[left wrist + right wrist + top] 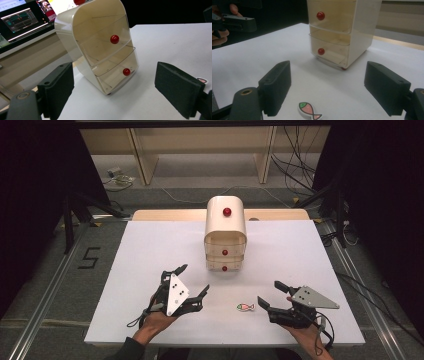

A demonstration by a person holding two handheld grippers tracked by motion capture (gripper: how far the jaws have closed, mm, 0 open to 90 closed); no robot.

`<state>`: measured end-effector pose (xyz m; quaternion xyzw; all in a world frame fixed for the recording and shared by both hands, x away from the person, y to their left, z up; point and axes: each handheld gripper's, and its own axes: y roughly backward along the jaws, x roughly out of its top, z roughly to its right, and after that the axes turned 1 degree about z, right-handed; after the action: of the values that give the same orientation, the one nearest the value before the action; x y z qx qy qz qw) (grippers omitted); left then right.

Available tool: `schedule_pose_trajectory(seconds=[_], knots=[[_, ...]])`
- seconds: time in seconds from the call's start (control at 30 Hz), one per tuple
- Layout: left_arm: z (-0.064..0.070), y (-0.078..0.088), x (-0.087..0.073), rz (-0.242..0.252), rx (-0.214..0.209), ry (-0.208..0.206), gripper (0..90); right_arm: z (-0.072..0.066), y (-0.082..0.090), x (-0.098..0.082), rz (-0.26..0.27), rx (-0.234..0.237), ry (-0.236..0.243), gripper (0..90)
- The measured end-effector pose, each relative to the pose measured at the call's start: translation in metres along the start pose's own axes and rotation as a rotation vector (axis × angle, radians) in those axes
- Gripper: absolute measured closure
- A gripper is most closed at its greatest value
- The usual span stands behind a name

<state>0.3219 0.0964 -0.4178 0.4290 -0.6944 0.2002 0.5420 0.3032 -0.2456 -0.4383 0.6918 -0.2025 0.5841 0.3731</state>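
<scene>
Right gripper view: right gripper [327, 90] spread wide over the fish sticker [309, 110], probably thin, light, flimsy; pinch its edges

White table [150, 250] on grey carpet. Pale wooden strip [170, 214] along table's far edge. Black "5" [88, 257] marked on floor off left edge. Loose cables [300, 165] past far right corner, wooden shelf frame [145, 160] beyond. Lit monitor [22, 21] beyond far edge in left gripper view.
</scene>
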Motion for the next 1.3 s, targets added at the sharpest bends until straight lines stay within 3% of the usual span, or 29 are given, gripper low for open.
schedule_pose_trajectory(seconds=[0.37, 0.47, 0.67, 1.3], knots=[[0.007, -0.016, 0.004, 0.023, 0.042, -0.051, 15.3, 0.000, 0.000, 0.000, -0.002, -0.004, 0.004, 22.4], [0.010, -0.020, 0.004, 0.025, 0.057, -0.108, 15.5, 0.000, 0.000, 0.000, -0.001, -0.003, 0.001, 22.4], [0.015, -0.028, 0.004, 0.022, 0.059, -0.162, 16.0, 0.000, 0.000, 0.000, -0.002, -0.002, 0.002, 22.4], [0.023, -0.054, 0.005, 0.038, 0.087, -0.238, 20.6, 0.000, -0.002, -0.001, -0.010, 0.005, 0.006, 22.6]])
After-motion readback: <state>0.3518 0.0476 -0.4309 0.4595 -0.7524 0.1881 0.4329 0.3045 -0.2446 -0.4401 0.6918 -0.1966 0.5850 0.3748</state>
